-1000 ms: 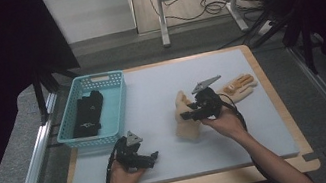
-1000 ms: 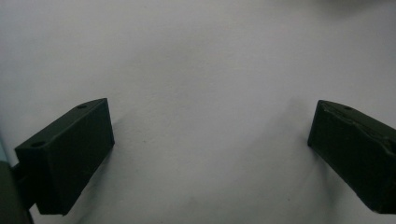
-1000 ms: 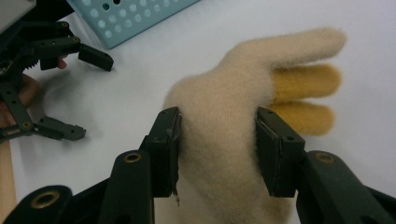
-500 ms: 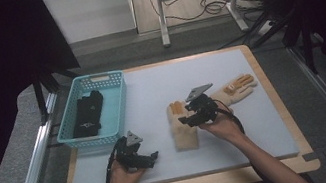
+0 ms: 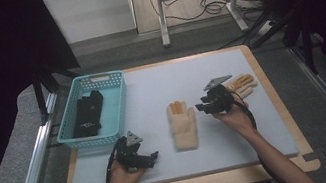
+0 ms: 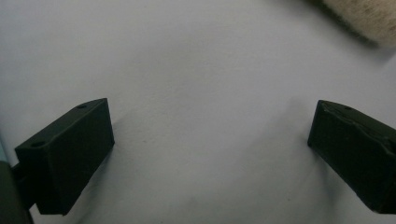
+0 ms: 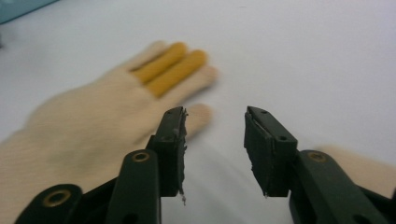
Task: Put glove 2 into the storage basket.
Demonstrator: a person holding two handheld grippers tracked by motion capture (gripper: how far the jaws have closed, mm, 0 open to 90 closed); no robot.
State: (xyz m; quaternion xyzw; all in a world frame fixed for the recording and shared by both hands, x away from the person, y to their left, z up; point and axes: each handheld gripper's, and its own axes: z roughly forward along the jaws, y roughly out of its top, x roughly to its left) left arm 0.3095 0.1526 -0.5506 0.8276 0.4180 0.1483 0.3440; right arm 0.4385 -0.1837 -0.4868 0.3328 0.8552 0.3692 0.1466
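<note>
While the left gripper rests wide open on the table, the right gripper's fingers, just closing partway, hold nothing beside the glove.

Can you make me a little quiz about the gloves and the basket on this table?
1. What colour is the glove inside the basket?
2. True or false: the right tool is squeezing a glove.
3. How many cream gloves lie on the table mat?

Key
1. Black: the black glove.
2. False; its jaws stand apart with nothing between them, beside the middle cream glove.
3. Two; the other cream glove lies behind the right tool.
</note>
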